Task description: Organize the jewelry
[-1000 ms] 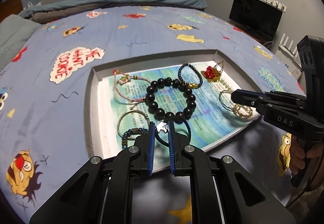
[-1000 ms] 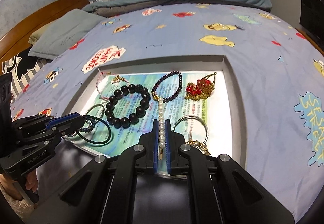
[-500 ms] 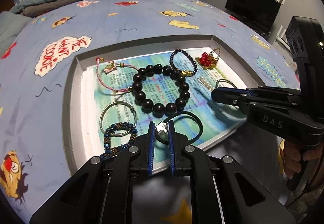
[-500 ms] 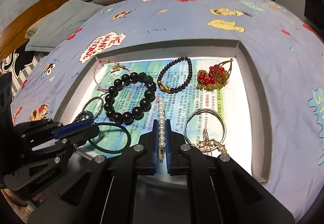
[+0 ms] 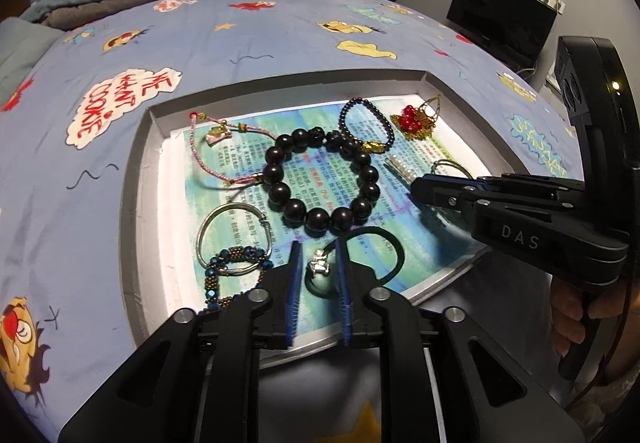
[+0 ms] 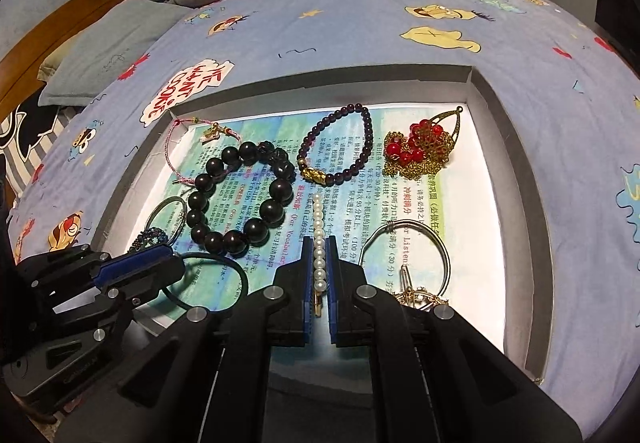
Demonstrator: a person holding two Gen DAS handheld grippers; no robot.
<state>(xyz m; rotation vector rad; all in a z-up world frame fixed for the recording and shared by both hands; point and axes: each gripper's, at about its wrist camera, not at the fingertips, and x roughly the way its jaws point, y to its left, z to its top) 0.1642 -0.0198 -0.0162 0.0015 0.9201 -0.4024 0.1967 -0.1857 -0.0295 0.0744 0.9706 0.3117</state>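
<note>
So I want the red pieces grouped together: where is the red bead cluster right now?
In the right wrist view the red bead cluster lies at the tray's far right corner, right of the dark purple bead bracelet.

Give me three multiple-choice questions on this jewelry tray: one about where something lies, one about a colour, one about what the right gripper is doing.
1. Where in the tray does the red-beaded ornament lie?
A near left corner
B far right corner
C dead centre

2. What colour are the beads of the large-bead bracelet?
A black
B white
C red

3. What state is the right gripper in?
A open and empty
B shut on a silver bangle
C shut on the pearl strand

Answers:
1 B, it sits by the far and right walls.
2 A, every big bead is glossy black.
3 C, the pearls run straight between the closed pads.
</note>
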